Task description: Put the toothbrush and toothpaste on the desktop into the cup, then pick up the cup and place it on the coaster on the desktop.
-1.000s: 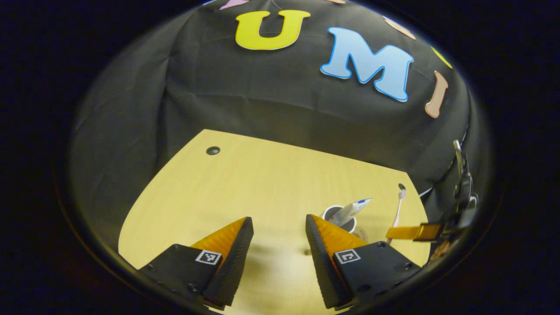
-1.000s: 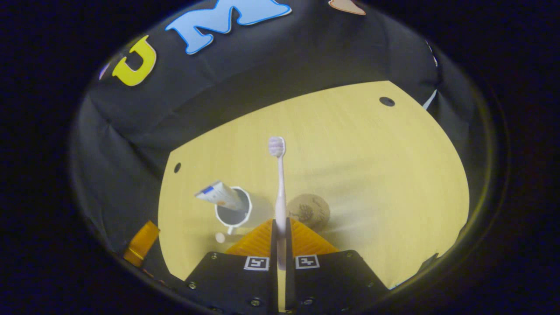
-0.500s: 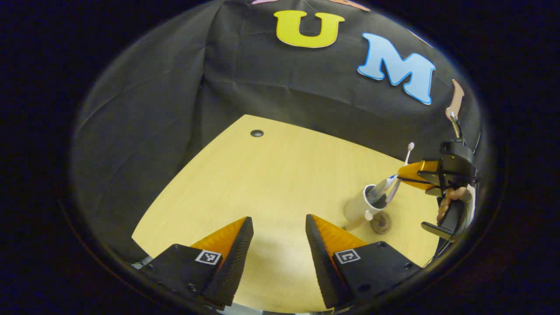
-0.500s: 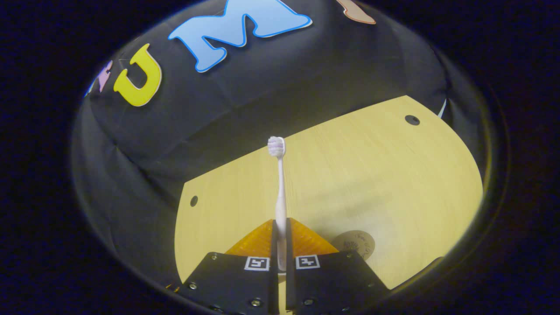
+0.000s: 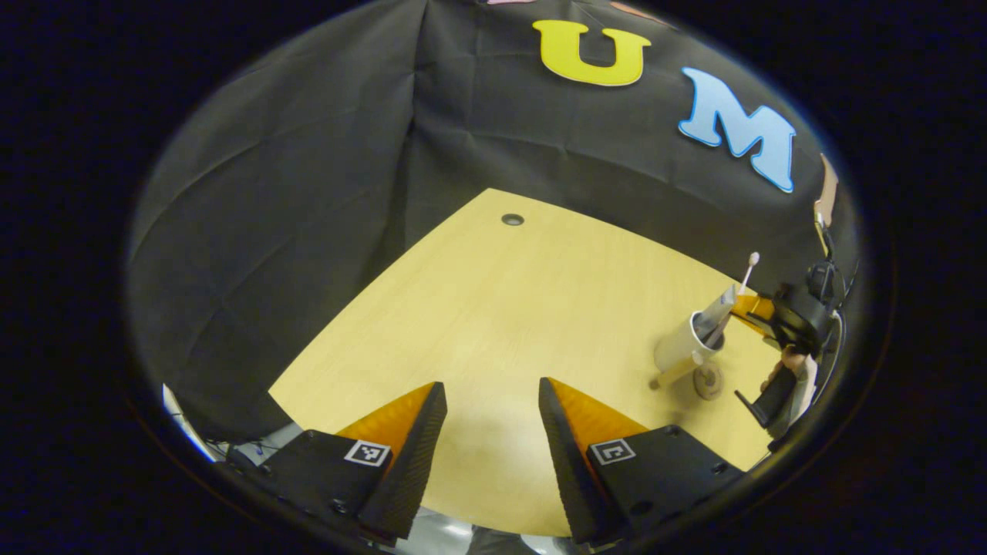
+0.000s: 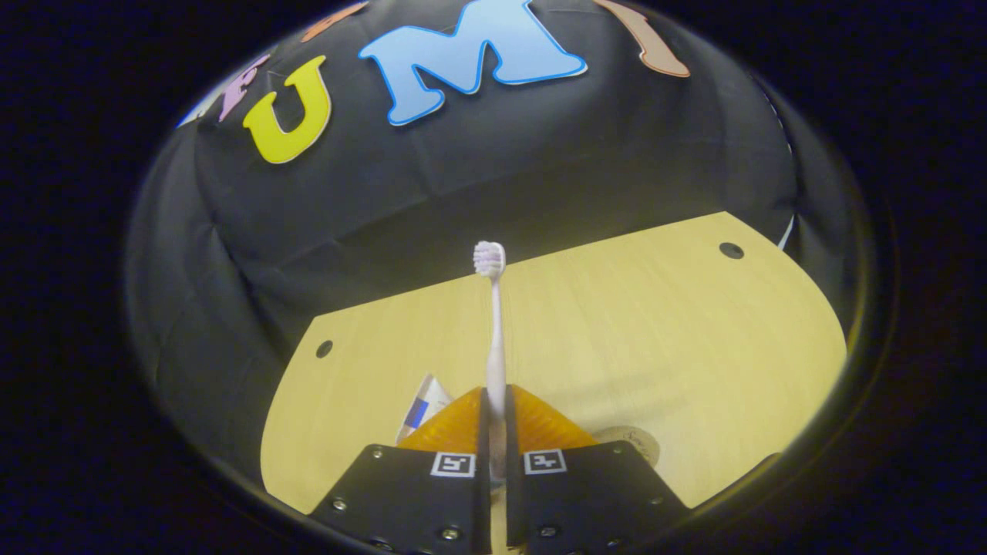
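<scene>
Toothbrush (image 6: 493, 339) is clamped upright in the right gripper (image 6: 493, 432), jaws closed on its handle, bristle head up, hanging right over the white cup (image 5: 682, 347) on the tabletop (image 5: 524, 308). The toothpaste (image 5: 721, 308) already leans out of that cup, and the round coaster (image 5: 708, 379) sits just beside its base. The left gripper (image 5: 490, 424) hovers apart from all this, jaws open and empty.

What worries me: the tube hogs part of the opening, so the handle could snag on it or the rim. Letting go too high might bounce the brush out, and the tall, light-looking cup could tip if nudged.

Writing: the tube and coaster both have print, but it's too small to make out.
</scene>
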Tool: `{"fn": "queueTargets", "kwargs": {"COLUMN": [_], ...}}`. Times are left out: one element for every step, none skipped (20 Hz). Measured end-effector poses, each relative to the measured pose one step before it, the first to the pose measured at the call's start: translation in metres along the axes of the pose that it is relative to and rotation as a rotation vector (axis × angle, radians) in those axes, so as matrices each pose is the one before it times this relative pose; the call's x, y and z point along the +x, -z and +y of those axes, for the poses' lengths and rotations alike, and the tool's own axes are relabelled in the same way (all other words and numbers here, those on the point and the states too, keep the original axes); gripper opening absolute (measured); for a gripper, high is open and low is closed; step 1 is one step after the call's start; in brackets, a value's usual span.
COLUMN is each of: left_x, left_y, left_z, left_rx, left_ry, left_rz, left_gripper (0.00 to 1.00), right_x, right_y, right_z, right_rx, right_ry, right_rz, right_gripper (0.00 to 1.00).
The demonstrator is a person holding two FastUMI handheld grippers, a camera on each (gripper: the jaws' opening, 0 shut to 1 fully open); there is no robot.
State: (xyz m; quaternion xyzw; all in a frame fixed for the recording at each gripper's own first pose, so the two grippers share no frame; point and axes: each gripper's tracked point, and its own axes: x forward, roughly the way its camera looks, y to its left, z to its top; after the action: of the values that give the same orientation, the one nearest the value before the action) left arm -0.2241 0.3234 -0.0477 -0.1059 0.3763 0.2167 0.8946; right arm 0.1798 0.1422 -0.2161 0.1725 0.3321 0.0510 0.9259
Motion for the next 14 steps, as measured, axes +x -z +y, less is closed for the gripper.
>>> {"fn": "queueTargets", "kwargs": {"left_x": [0.00051,0.00165,0.00304,0.00107,0.00061,0.00151,-0.00057,0.00162,0.00540,0.00310,0.00335,0.00181,0.00156,0.00472], "left_y": [0.00107,-0.00143,0.00033,-0.00054,-0.00006,-0.00034,0.00084,-0.00006,-0.00118,-0.00097,-0.00048,-0.00069,-0.00091,-0.00212], "left_z": [-0.00512,-0.00695,-0.00792,-0.00546,-0.00639,-0.00730,-0.00800,-0.00798,-0.00971,-0.00952,-0.01105,-0.01243,-0.01610,-0.01516], "left_rx": [0.00887,0.00966,0.00923,0.00772,0.00495,0.00686,0.00930,0.00900,0.01129,0.01172,0.01163,0.01444,0.02276,0.03273], "left_ry": [0.00505,0.00913,0.00891,0.01012,0.01070,0.00998,0.01338,0.01077,0.01371,0.01496,0.01974,0.02780,0.03521,0.03551], "left_rz": [-0.00339,-0.00284,-0.00105,0.00011,-0.00100,-0.00033,-0.00126,0.00024,0.00058,0.00137,0.00046,0.00509,0.00949,0.01085], "left_gripper": [0.76,0.79,0.79,0.79,0.79,0.82,0.79,0.79,0.76,0.76,0.79,0.79,0.80,0.82], "right_x": [-0.00488,-0.00266,-0.00223,-0.00382,-0.00422,-0.00456,-0.00301,-0.00360,-0.00300,-0.00296,-0.00173,-0.00329,-0.00400,-0.00432], "right_y": [0.00560,0.00147,-0.00008,0.00058,0.00321,-0.00139,0.00043,-0.00052,-0.00109,-0.00127,-0.00043,-0.00106,-0.00203,-0.00257], "right_z": [0.00045,-0.00048,0.00016,0.00406,-0.00089,-0.00150,-0.00135,-0.00070,-0.00225,-0.00212,-0.00313,-0.00399,-0.00585,-0.00584], "right_rx": [-0.01047,-0.01452,-0.01188,-0.00234,-0.00237,0.00114,0.00300,0.00358,0.00193,0.00399,0.00545,0.00654,0.00819,0.00783], "right_ry": [0.00074,-0.00004,-0.00200,-0.01606,0.00030,0.00080,-0.00006,-0.00234,-0.00124,-0.00003,0.00064,0.00272,0.00306,0.00510], "right_rz": [-0.00107,-0.00585,-0.01361,-0.00474,0.00082,-0.00411,-0.00220,0.00094,0.00206,0.00452,0.00246,0.00436,0.00459,0.00032], "right_gripper": [0.09,0.12,0.12,0.16,0.25,0.42,0.43,0.43,0.43,0.43,0.43,0.43,0.43,0.43]}}
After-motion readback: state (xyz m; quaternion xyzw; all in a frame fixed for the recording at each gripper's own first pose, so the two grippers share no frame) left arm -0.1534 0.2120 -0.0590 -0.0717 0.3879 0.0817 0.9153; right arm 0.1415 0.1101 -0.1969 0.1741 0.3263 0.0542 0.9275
